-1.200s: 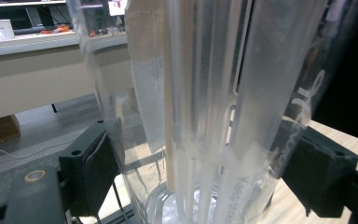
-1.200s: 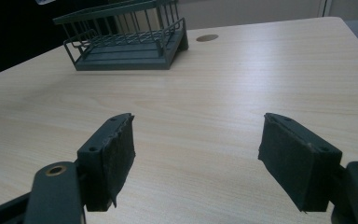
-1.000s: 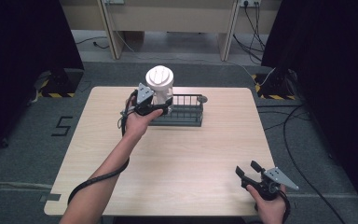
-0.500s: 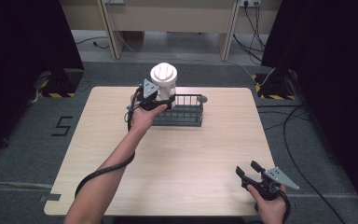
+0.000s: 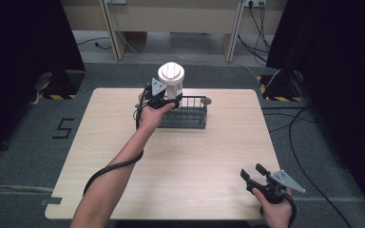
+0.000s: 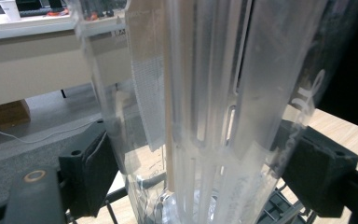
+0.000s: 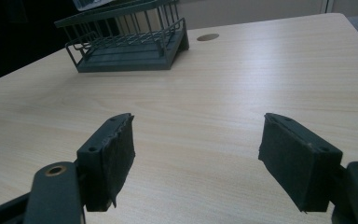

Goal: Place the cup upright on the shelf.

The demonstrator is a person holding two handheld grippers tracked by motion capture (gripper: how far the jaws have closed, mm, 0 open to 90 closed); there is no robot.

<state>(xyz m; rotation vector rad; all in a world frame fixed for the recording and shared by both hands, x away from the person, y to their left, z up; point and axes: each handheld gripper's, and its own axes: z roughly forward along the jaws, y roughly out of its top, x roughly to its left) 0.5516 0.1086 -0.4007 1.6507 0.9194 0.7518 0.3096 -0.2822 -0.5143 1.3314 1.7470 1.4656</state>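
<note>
The left tool [image 5: 164, 100] clamps a clear ribbed container [image 6: 205, 112] between its pads, held just above the wire rack [image 5: 190, 114]. Judged step: placing or lifting it; next needs steady vertical travel. The right tool [image 7: 196, 154] gapes empty over the worktop [image 5: 209, 152].

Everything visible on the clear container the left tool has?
The container is a tall cylinder of clear, ribbed plastic with a white round top. It stands upright, clamped between the left tool's black pads, above the left end of the dark wire rack. Faint lettering marks its wall. Whether its base touches the rack is unclear.
</note>
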